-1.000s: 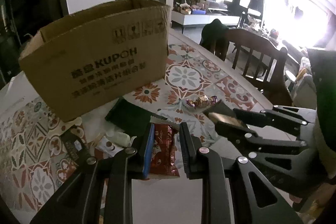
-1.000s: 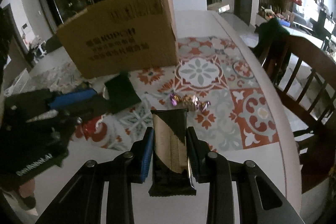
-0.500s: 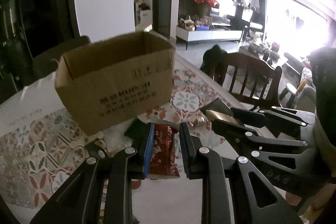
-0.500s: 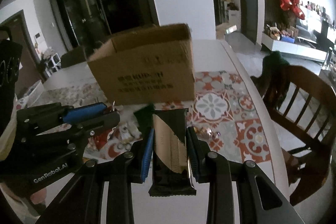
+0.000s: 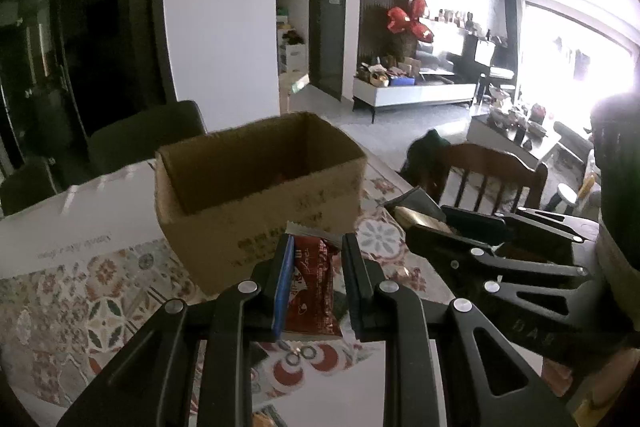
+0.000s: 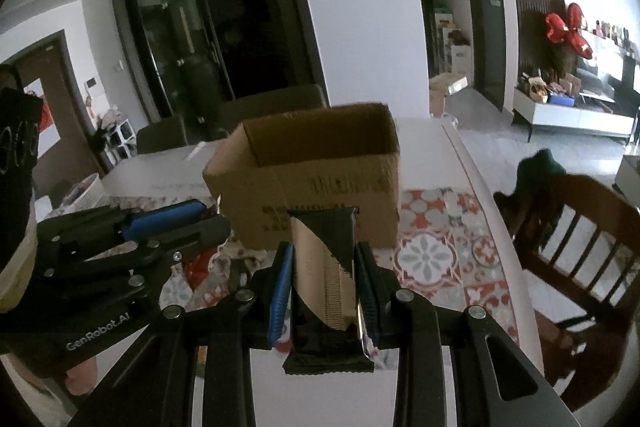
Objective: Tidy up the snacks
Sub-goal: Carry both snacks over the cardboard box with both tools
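Note:
My left gripper (image 5: 316, 251) is shut on a red snack packet (image 5: 314, 287), held above the patterned tablecloth (image 5: 60, 307). My right gripper (image 6: 323, 259) is shut on a black and gold snack bar (image 6: 324, 283). An open cardboard box (image 5: 260, 195) stands on the table just beyond both grippers, its opening facing up; the same cardboard box (image 6: 312, 175) fills the middle of the right wrist view. In the left wrist view the right gripper (image 5: 416, 223) shows at the right with its bar. The left gripper (image 6: 200, 215) appears at the left of the right wrist view.
More snack packets (image 6: 200, 263) lie on the tablecloth under the grippers. A wooden chair (image 6: 580, 227) stands at the table's right edge, and dark chairs (image 5: 148, 131) stand behind the box. A white strip of table (image 6: 472, 163) runs along the right.
Both grippers have risen with their snacks. The box's open top and inside have come into view, where before only its printed front face showed.

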